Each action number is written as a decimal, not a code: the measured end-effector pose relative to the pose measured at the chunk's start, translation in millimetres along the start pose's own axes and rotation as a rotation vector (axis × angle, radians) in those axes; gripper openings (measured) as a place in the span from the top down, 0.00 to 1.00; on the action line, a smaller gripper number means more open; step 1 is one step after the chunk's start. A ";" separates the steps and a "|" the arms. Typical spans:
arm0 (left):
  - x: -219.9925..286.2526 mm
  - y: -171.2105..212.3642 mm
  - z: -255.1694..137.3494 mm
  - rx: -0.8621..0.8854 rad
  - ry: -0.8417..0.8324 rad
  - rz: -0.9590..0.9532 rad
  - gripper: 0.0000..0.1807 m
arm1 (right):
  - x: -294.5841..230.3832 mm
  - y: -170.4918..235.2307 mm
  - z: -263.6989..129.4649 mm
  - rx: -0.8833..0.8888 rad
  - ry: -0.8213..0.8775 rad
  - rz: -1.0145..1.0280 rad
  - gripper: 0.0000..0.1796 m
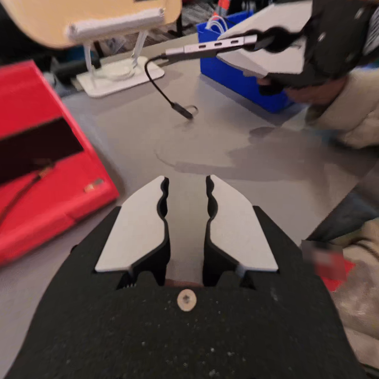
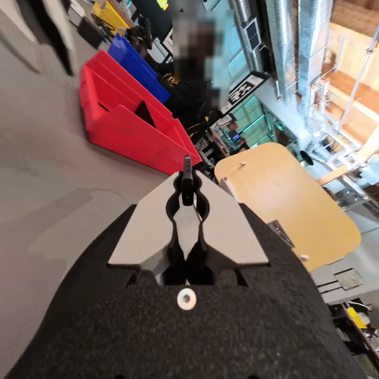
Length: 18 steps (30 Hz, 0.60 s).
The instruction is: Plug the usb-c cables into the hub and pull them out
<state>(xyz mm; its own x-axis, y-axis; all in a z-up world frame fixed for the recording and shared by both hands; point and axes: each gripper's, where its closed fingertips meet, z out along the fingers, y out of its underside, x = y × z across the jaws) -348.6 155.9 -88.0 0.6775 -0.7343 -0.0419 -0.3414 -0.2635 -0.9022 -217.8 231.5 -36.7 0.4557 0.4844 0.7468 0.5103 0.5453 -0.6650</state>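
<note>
In the left wrist view my right gripper [image 1: 252,41] is shut on one end of a slim grey hub [image 1: 211,46] and holds it in the air at the upper right. The hub's ports face me and all look empty. Its short black cable [image 1: 158,86] hangs down, and its plug [image 1: 182,111] touches the grey table [image 1: 205,143]. My left gripper [image 1: 187,180] is open and empty, low over the table. In the right wrist view my right gripper [image 2: 187,174] clamps the hub [image 2: 187,178], seen end-on between the fingers. I see no loose usb-c cable clearly.
A red bin [image 1: 41,164] stands on the left, and also shows in the right wrist view [image 2: 131,127]. A blue bin [image 1: 235,78] with white cables stands behind the hub. A white stand [image 1: 121,75] sits at the back. A sleeve [image 1: 352,114] rests at the right. Spacing between my two grippers at the tips: around 15 cm.
</note>
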 end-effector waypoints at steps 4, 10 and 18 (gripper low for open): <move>-10.4 46.4 -13.9 0.095 -0.081 -0.294 0.82 | -17.2 28.2 32.5 0.045 0.027 0.016 0.95; -49.0 55.7 -20.2 0.051 -0.147 -0.375 0.83 | -26.3 42.5 33.0 0.078 -0.012 0.140 0.95; -164.3 27.0 7.4 -0.436 -0.211 0.109 0.84 | -43.6 41.9 34.5 0.074 -0.100 0.158 0.95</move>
<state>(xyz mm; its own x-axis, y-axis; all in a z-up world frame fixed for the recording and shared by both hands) -464.3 274.0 -108.7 0.7246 -0.6411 -0.2528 -0.6278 -0.4628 -0.6259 -241.4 256.9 -97.0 0.4491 0.6313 0.6322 0.3819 0.5041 -0.7746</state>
